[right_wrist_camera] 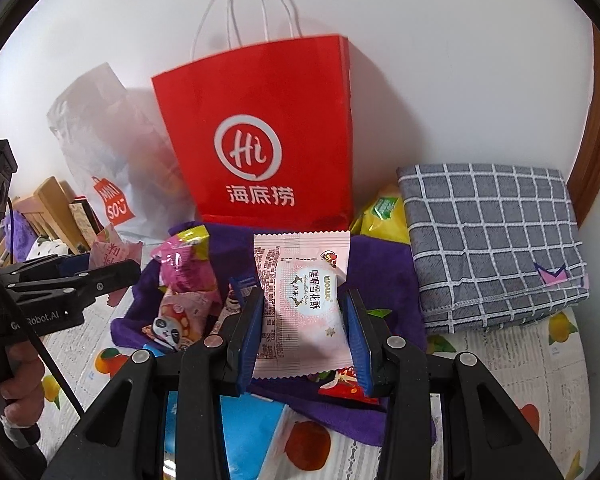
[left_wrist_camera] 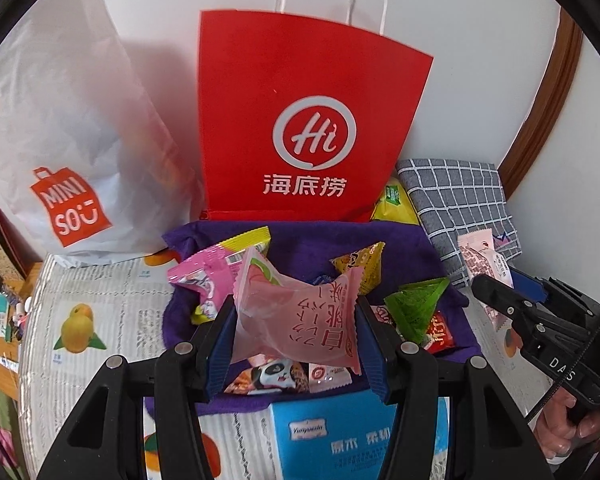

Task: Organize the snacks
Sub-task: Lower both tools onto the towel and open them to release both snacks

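In the left wrist view, we are holding the left gripper (left_wrist_camera: 296, 320) low in the centre of the frame, and its blue pads are clamping a translucent pink snack packet (left_wrist_camera: 300, 316) above the purple cloth (left_wrist_camera: 300, 236) where the other snacks are lying. The red paper bag (left_wrist_camera: 304, 120) is standing behind, in the upper middle. In the right wrist view, we are holding the right gripper (right_wrist_camera: 302, 332) at the lower centre, and it is pinching a pale pink nougat packet (right_wrist_camera: 300, 300) over the same cloth, with the red bag in the upper middle. We judge we are carrying both packets for sorting; the next move is probably asking us to choose a destination and release above it.
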A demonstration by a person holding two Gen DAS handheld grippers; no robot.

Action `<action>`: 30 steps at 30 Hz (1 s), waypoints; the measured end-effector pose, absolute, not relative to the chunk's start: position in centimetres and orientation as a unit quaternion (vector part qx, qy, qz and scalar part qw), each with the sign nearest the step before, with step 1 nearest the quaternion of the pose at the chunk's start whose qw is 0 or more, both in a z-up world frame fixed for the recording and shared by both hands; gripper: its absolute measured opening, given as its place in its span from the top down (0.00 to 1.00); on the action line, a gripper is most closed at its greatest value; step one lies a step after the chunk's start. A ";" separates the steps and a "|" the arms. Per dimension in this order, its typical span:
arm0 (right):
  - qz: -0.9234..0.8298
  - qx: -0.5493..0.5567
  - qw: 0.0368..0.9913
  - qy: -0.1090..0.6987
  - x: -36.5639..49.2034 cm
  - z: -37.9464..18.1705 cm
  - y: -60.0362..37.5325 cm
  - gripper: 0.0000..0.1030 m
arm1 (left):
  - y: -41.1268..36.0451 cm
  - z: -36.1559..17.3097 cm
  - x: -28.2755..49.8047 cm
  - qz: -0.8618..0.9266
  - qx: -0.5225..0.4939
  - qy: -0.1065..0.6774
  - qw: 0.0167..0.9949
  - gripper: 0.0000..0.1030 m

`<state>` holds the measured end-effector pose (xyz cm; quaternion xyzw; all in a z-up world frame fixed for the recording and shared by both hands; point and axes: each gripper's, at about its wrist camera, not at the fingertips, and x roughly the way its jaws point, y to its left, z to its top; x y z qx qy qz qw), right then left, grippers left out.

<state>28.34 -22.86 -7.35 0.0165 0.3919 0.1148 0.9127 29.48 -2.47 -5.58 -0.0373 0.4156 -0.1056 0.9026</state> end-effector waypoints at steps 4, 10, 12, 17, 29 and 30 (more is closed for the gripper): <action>0.127 0.021 0.906 0.403 29.4 -8.4 -22.6 0.62 | -3.3 -6.7 30.6 -0.110 -0.031 0.424 0.899 0.49; 0.138 0.012 0.898 0.419 30.9 -10.1 -21.6 0.62 | -4.0 -8.0 32.1 -0.108 -0.019 0.435 0.894 0.49; 0.142 0.007 0.894 0.424 31.4 -10.6 -21.1 0.62 | -3.9 -8.5 32.7 -0.104 -0.019 0.440 0.892 0.49; 0.149 -0.005 0.890 0.431 32.0 -11.5 -20.3 0.62 | -3.8 -9.7 33.7 -0.103 -0.031 0.454 0.885 0.49; 0.142 -0.016 0.879 0.454 33.1 -14.0 -20.1 0.62 | -4.0 -11.9 35.0 -0.099 -0.022 0.469 0.877 0.49; 0.140 -0.019 0.878 0.458 33.2 -14.3 -20.0 0.62 | -4.1 -12.0 35.0 -0.100 -0.021 0.470 0.877 0.49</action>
